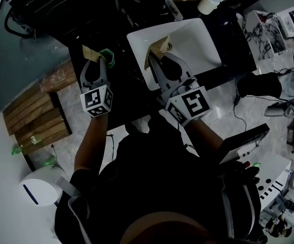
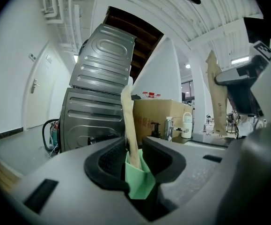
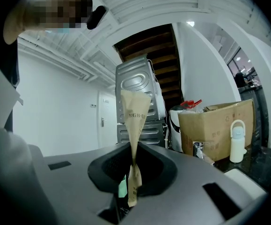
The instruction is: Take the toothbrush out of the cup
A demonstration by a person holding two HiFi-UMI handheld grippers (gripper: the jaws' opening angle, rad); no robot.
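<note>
A small green cup [image 2: 139, 179] sits between the jaws of my left gripper [image 2: 134, 156], with a paper-wrapped toothbrush [image 2: 129, 125] standing upright in it. The pads flank the wrapper without pinching it, so this gripper is open. In the head view the cup [image 1: 108, 59] is at the left gripper [image 1: 97, 60] tips on the black counter [image 1: 121, 95]. My right gripper [image 3: 133, 165] is shut on a second paper-wrapped toothbrush [image 3: 135, 114], pinched low with its flared top above. It holds that toothbrush [image 1: 160, 46] over the white sink [image 1: 202, 44].
A white bottle [image 1: 211, 0] stands behind the sink, beside a faucet [image 2: 169, 128] and a cardboard box [image 3: 219, 125]. A grey metal machine [image 2: 98, 93] is beyond the counter. Wooden slats [image 1: 32, 118] lie on the floor to the left.
</note>
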